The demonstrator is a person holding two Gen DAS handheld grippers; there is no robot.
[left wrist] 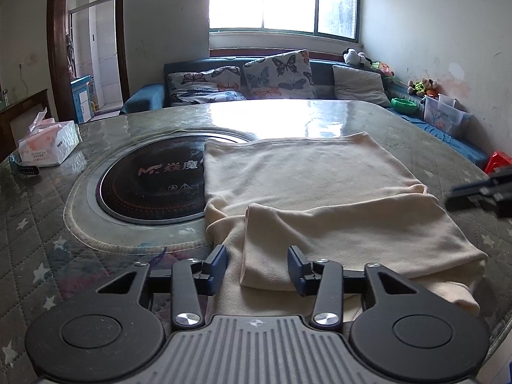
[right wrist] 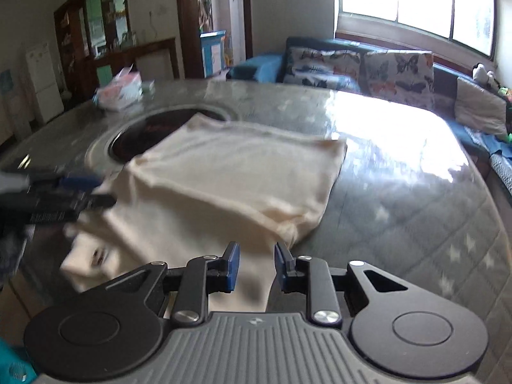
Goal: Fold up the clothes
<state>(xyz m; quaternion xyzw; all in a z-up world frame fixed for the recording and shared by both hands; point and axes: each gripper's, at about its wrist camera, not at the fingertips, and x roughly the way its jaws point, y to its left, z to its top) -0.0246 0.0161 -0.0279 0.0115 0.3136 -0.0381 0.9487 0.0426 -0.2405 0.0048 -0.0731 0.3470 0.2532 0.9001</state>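
Observation:
A cream garment (left wrist: 307,185) lies partly folded on the table, one sleeve flap laid over its near part. My left gripper (left wrist: 257,264) is open just above the garment's near edge, with that flap between its blue pads and no grip on it. In the right wrist view the same garment (right wrist: 230,172) spreads across the table, its near part hanging over the front edge. My right gripper (right wrist: 254,264) is open over that near part, close to the folded right corner. The left gripper (right wrist: 64,192) shows blurred at the left; the right gripper (left wrist: 483,192) shows at the right edge.
A round black induction hob (left wrist: 150,179) is set in the quilted, glass-topped table (left wrist: 48,224), partly under the garment. A tissue box (left wrist: 48,144) stands at the far left. A blue sofa with butterfly cushions (left wrist: 275,73) runs behind the table, under a bright window.

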